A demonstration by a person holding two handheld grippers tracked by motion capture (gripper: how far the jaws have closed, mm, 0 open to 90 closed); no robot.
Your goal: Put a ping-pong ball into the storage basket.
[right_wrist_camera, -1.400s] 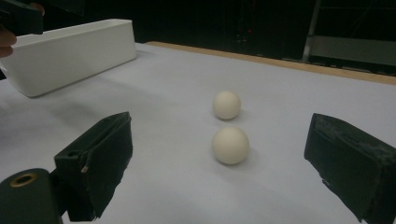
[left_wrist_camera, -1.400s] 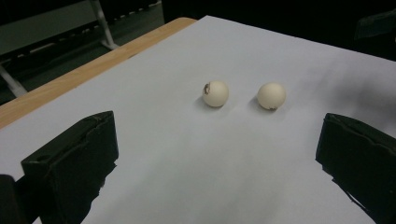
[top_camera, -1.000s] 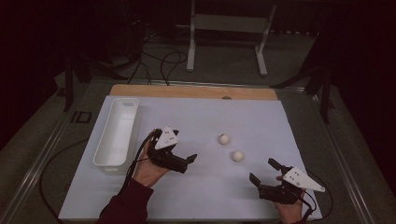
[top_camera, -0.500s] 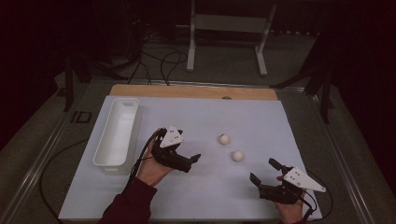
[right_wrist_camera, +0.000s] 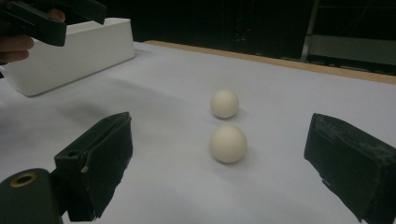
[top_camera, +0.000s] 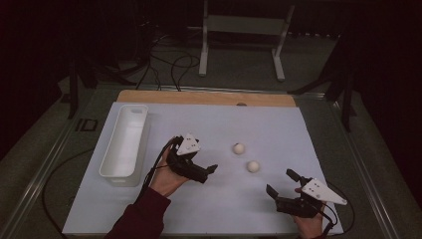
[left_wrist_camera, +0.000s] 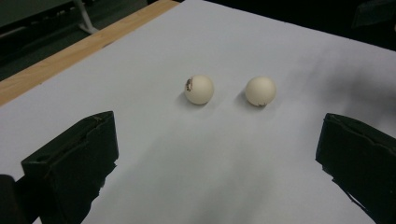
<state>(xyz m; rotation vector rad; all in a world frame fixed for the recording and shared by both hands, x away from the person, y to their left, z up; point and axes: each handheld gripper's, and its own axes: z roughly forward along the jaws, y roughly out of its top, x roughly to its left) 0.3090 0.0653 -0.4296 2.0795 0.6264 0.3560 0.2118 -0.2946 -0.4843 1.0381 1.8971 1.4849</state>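
Two pale balls lie on the white sheet that covers the bench (top_camera: 149, 209), near each other but not touching: the farther ball (top_camera: 239, 148) toward the middle of the sheet, the nearer ball (top_camera: 253, 166) just beside it toward the person's right. The left tongs (top_camera: 209, 172) hover above the sheet to the left of the balls, jaws spread wide and holding nothing; in the left gripper view both balls sit ahead between those jaws, one bearing a dark mark. The right tongs (top_camera: 281, 183) sit low near the front right corner of the sheet, also gaping and empty, aimed at the balls. A white bin (top_camera: 124, 144) stands along the sheet's left side.
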